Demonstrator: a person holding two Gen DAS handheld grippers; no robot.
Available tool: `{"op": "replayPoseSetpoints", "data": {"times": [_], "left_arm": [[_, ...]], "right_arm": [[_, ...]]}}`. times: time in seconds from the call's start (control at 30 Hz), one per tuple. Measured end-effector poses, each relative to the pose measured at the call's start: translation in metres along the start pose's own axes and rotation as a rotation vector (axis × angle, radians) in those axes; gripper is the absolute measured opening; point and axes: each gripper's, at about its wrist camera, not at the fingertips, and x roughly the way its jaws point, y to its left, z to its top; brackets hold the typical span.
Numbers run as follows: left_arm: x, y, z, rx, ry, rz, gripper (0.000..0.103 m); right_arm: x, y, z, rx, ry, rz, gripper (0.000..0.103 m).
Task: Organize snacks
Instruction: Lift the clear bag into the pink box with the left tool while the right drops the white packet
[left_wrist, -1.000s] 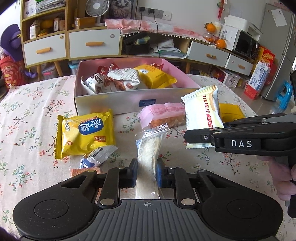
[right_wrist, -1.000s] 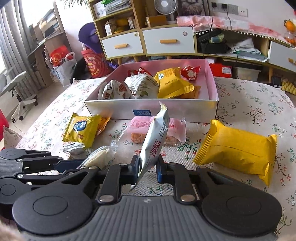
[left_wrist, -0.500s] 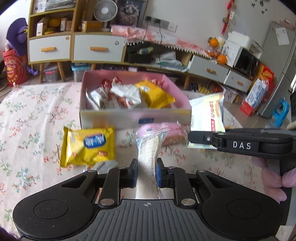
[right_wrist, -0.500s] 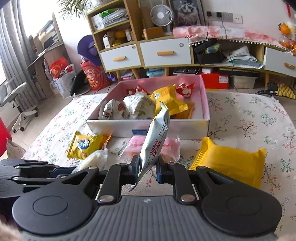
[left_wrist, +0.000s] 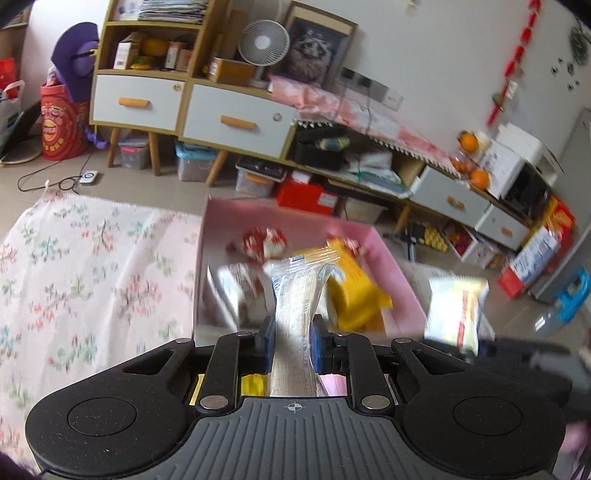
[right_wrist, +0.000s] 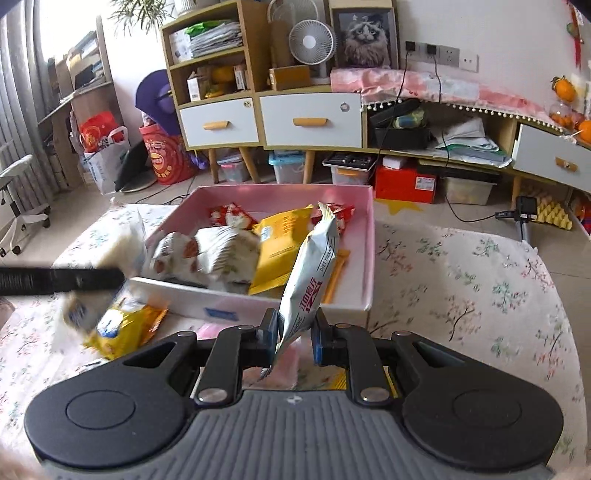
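Note:
My left gripper (left_wrist: 291, 345) is shut on a clear packet of pale biscuits (left_wrist: 298, 295) and holds it up over the near wall of the pink box (left_wrist: 395, 266). My right gripper (right_wrist: 294, 334) is shut on a white snack pack with red letters (right_wrist: 313, 273), held upright just in front of the same box (right_wrist: 369, 236). The box holds several snacks, among them a yellow pack (right_wrist: 281, 243) and white packs (right_wrist: 221, 251). The right gripper's pack also shows blurred in the left wrist view (left_wrist: 456, 306). The left gripper shows as a dark blurred bar in the right wrist view (right_wrist: 59, 282).
A yellow snack pack (right_wrist: 125, 325) lies on the flowered tablecloth (right_wrist: 480, 295) before the box's left corner. A pink pack (right_wrist: 291, 362) lies under my right gripper. Cabinets with drawers (right_wrist: 310, 120) and floor clutter stand beyond the table.
Both grippers have risen and moved forward toward the pink box, each still holding its pack. The box now looks nearer and lower in both views; the left view is motion-blurred.

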Motion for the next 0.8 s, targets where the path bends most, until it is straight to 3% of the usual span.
{"op": "replayPoseSetpoints", "data": {"times": [0.17,0.3,0.6,0.8], "left_arm": [[0.023,0.004,0.027,-0.028,-0.019,0.024,0.017],[0.047,0.015,0.042,-0.111,0.003,0.038,0.017],[0.081,0.04,0.054,-0.257,0.019,0.083,0.017],[0.087,0.047,0.06,-0.272,-0.011,0.085,0.017]], "right_arm": [[0.014,-0.005,0.012,-0.047,0.021,-0.014,0.016],[0.025,-0.005,0.023,-0.086,0.041,-0.009,0.017],[0.047,-0.006,0.037,-0.141,0.089,-0.052,0.016],[0.053,-0.009,0.034,-0.125,0.104,-0.087,0.017]]}}
